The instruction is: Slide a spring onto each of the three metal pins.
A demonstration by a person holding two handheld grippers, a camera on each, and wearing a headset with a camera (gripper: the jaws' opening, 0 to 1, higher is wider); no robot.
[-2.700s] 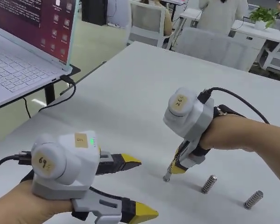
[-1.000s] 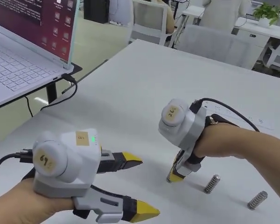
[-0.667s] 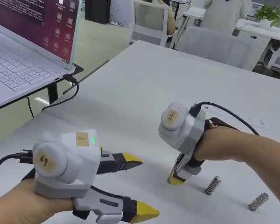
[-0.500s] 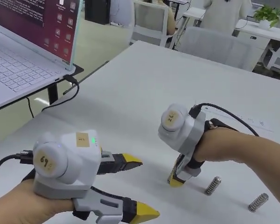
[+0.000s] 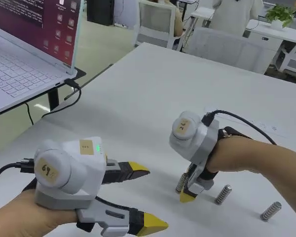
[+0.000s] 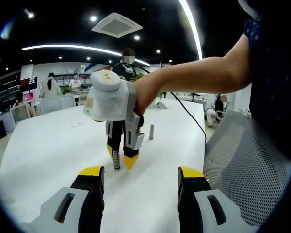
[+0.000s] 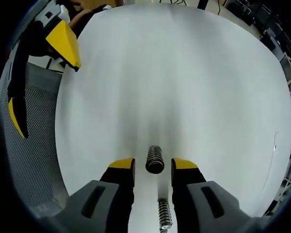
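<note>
— Which step am I logging here?
— Tail end of a placement, I think. My right tongs [image 7: 153, 165] point down at the table [image 5: 153, 94], jaws a little apart. There's one jaw on each side of the first spring [image 7: 154, 160], with a sliver of gap on both sides, so I'm not clamped on it.
— Is it on its pin?
— Looks that way. In the head view it stands on its own, just beside the tip of the tongs. The pin is hidden inside the coils though, so I can't say it's seated to the bottom.
— And the other two?
— The middle spring [image 5: 223, 194] and the far spring [image 5: 269, 211] stand on the table further to my right, apart from each other. My guess is each is on a pin as well — too small to tell.
— Left side?
— My left tongs [image 5: 144, 197] hover low and close to me. The jaws are wide apart, holding nothing, well apart from the springs.
— Next move?
— Lift the right tongs straight up along the first spring, keeping the jaws off the coils — a sideways drag could tip it. Then I'd look over all three springs, and if they sit, I'd call the task done.
</note>
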